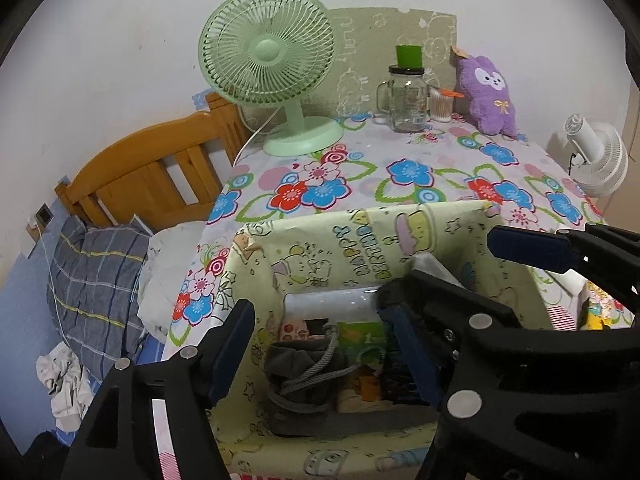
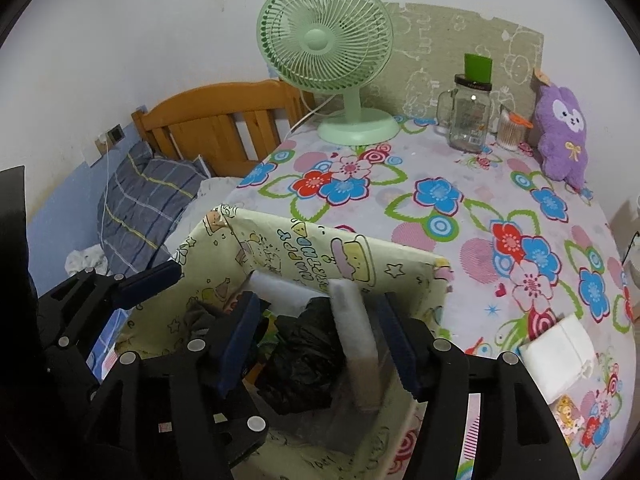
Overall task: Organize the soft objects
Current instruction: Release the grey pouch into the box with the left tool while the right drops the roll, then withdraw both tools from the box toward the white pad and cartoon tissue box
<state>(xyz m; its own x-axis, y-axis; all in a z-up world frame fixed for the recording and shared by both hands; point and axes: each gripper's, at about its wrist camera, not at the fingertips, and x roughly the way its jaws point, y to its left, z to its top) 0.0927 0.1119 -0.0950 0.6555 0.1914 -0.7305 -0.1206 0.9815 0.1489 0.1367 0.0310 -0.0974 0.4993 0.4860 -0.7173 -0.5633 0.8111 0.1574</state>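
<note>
Both tongs hang open over a paper-lined box on the floral counter: the right tongs straddle an upright white foam pad without gripping it, beside a crumpled black bag; the left tongs gape, empty, above a grey drawstring pouch. A purple plush toy sits well apart by the wall

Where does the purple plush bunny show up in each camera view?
Left wrist view: the purple plush bunny stands upper right, at the table's far edge, right of the clear glass jar.
Right wrist view: it stands at the far right, again just right of the jar.
Shared landmark: the green desk fan.
</note>
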